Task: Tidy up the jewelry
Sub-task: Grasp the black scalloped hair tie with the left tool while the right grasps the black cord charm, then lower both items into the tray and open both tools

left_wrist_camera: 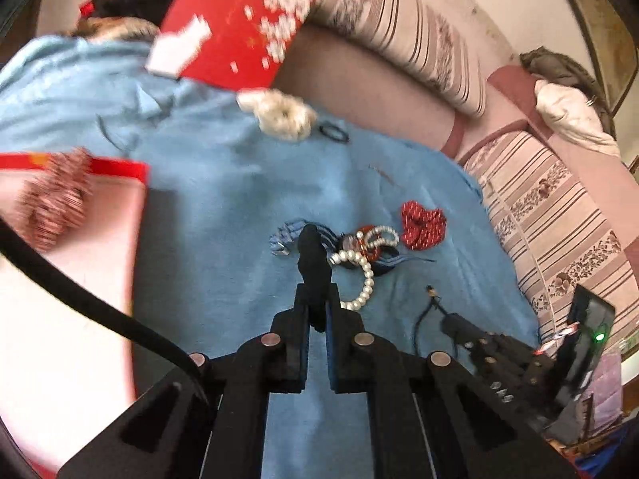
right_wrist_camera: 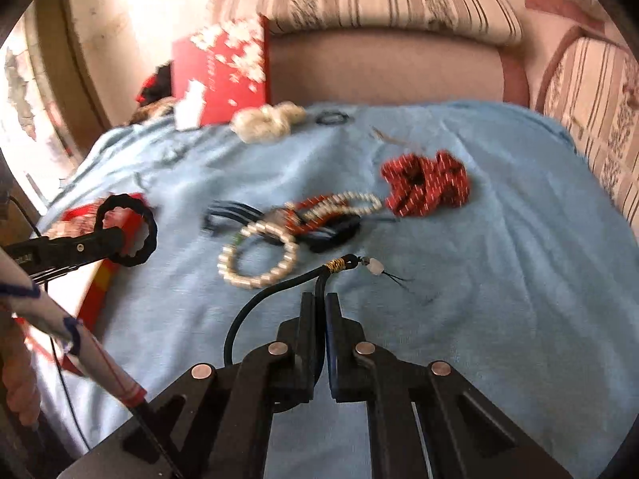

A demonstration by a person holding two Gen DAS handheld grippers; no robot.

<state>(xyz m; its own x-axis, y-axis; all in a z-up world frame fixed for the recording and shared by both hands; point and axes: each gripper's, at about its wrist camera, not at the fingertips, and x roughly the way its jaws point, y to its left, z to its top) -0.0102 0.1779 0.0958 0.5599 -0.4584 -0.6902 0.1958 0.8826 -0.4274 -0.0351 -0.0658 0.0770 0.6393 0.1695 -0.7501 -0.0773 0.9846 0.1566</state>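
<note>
My left gripper [left_wrist_camera: 317, 299] is shut on a black wavy ring bracelet [left_wrist_camera: 313, 255], seen edge-on; in the right wrist view the bracelet [right_wrist_camera: 148, 231] hangs from that gripper [right_wrist_camera: 116, 237] above the red box. My right gripper [right_wrist_camera: 319, 299] is shut on a black cord necklace [right_wrist_camera: 275, 289] with gold wrapping and a pale bead [right_wrist_camera: 375, 266]; it also shows in the left wrist view [left_wrist_camera: 443, 313]. A pearl bracelet [right_wrist_camera: 255, 259], red beads and dark cords lie tangled on the blue cloth [right_wrist_camera: 479, 279]. A red scrunchie [right_wrist_camera: 427, 183] lies beside them.
An open red box [left_wrist_camera: 72, 247] with a pink lining holds a red-striped scrunchie [left_wrist_camera: 56, 199] at left. Its red lid [right_wrist_camera: 223, 72] leans against the sofa back. A cream scrunchie [right_wrist_camera: 267, 119] and a black hair tie [right_wrist_camera: 333, 117] lie at the cloth's far edge.
</note>
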